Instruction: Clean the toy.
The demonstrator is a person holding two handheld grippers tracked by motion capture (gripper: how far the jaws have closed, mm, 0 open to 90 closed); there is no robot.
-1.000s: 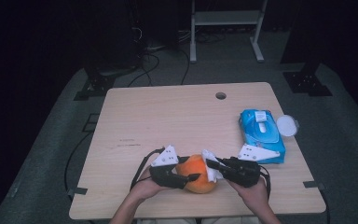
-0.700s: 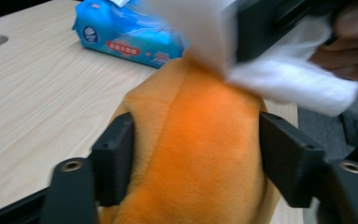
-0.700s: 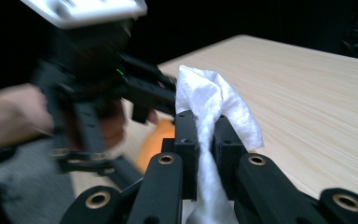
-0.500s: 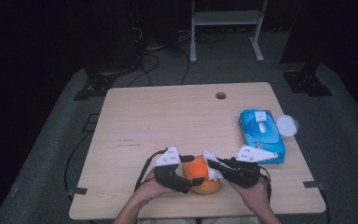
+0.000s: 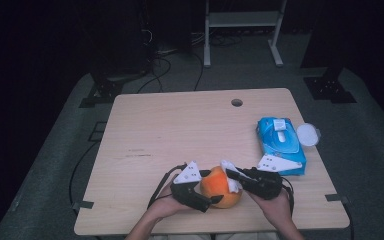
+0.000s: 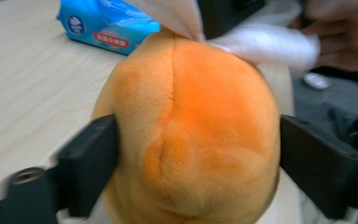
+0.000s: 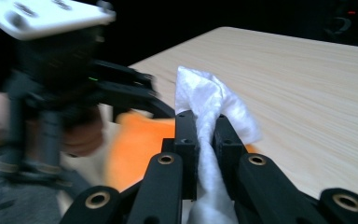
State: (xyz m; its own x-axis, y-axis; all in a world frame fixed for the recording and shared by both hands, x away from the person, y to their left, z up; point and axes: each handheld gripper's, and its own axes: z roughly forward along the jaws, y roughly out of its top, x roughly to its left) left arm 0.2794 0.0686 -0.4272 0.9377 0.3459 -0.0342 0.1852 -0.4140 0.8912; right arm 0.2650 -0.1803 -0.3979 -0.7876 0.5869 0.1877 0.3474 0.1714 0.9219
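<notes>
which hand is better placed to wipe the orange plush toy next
Right. The right tongs are shut on the crumpled white wipe, right beside the round orange plush toy. The left tongs straddle the toy, their jaws having just been closing, so they steady it.

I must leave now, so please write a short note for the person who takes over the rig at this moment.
Left gripper: fingers on both sides of the orange plush toy at the table's near edge. They have just been opening and closing; the fingers touch its sides, a firm grip is uncertain.
Right gripper: shut on a white wipe, held against the toy's top.
The blue wipes pack lies at the right, its round lid beside it.
Done: wipe taken out.
Left: apparently wiping the toy.
</notes>
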